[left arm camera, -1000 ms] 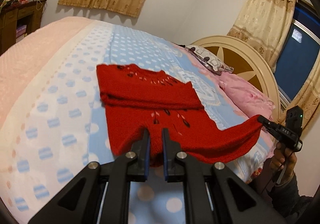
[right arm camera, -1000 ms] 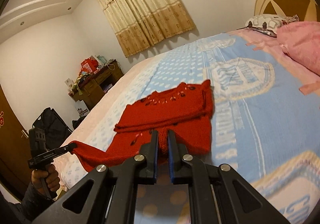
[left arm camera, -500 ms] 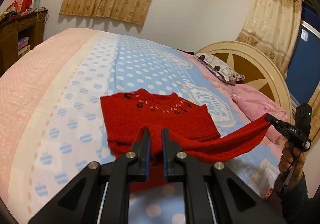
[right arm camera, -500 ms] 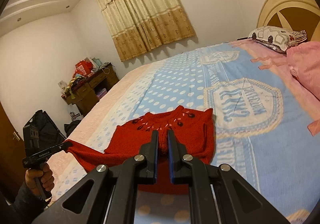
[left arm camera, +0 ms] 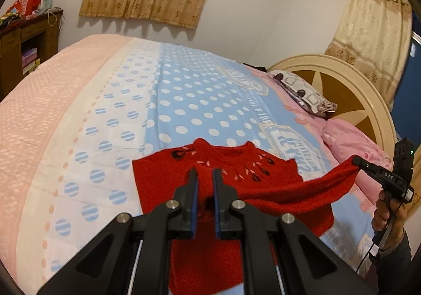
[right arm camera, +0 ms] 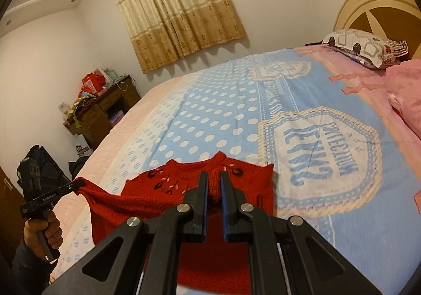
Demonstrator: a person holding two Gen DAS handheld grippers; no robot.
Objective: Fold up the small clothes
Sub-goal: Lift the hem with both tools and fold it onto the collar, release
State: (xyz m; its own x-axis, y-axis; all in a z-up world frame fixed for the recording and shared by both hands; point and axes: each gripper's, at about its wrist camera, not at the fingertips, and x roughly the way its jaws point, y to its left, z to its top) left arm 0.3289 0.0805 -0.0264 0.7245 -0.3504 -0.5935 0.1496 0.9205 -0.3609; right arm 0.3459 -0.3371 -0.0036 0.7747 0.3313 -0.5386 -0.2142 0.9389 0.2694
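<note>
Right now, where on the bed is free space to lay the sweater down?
Free: the blue dotted sheet beyond the red sweater, and the pink strip toward the desk. Crowded: the headboard end, with the pillow and pink blanket.

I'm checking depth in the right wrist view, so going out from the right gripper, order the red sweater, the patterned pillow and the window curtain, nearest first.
1. Red sweater: pinched in the right gripper, low centre.
2. Patterned pillow: upper right, by the headboard.
3. Window curtain: on the far wall, top centre.
</note>
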